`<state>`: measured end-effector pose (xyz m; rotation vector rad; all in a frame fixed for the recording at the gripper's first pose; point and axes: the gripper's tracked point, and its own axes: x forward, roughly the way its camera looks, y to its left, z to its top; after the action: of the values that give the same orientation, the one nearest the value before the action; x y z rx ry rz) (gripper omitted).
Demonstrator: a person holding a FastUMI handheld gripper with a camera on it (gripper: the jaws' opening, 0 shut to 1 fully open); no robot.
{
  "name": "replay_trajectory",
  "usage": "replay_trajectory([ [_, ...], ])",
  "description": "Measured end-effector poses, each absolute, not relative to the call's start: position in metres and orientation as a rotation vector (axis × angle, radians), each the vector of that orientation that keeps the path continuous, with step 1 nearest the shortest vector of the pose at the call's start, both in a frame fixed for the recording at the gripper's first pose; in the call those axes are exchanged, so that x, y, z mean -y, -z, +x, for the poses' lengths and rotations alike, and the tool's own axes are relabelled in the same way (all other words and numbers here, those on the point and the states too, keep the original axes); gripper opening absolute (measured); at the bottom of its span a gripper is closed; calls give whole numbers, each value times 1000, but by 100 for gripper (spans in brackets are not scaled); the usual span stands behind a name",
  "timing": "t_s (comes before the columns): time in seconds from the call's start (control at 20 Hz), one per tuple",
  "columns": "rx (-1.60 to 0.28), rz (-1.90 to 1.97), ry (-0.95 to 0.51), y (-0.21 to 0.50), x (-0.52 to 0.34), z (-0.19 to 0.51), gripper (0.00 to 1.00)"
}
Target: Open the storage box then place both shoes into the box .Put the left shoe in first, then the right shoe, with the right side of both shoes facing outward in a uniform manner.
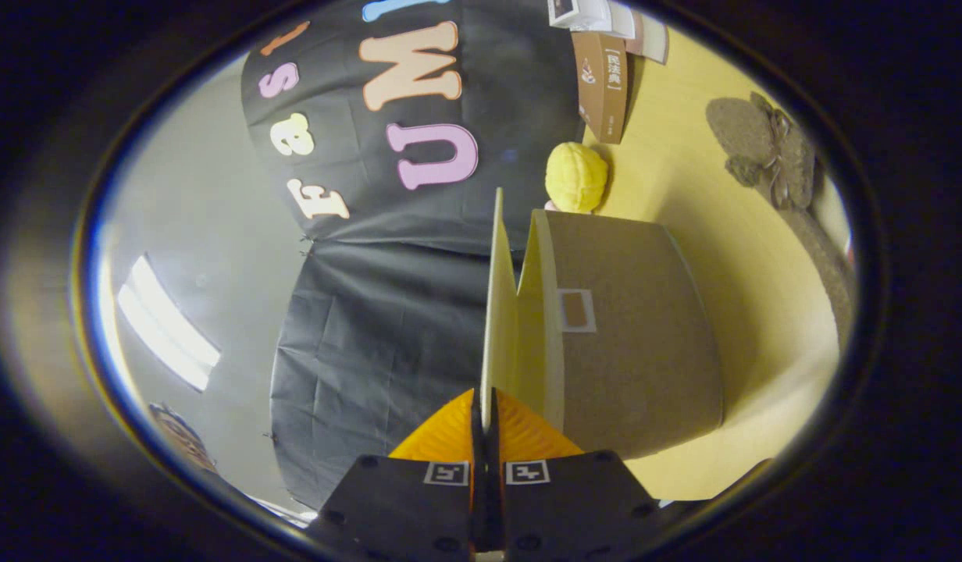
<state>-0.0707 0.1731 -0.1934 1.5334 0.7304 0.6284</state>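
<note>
My jaws are clamped together on the lid (498,328) edge, lid lifted a crack off the storage box (633,336). Shoes (770,148) lie beyond the box on the counter (770,312). I'd swing the lid steadily about its hinge, grip firm, no twisting.

storage box (637,336): grey-brown fabric-covered box, sitting on the yellow bench (762,312), a small white-framed label window on its near face. its lid flap (495,312), pale yellow inside, is standing partly open, edge-on, with a narrow v-shaped gap showing between flap and box. both fingers (520,429) are pinching the flap's near edge.
</note>
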Motion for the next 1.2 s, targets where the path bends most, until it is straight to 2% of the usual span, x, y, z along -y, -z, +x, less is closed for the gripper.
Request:
replay_trajectory([
  [0.4,-734,1244,-602,119,-194,-56,3],
  [0.7,-723,1107,-621,68,-246,-51,3],
  [1.2,-759,931,-695,52,-379,-53,4],
])
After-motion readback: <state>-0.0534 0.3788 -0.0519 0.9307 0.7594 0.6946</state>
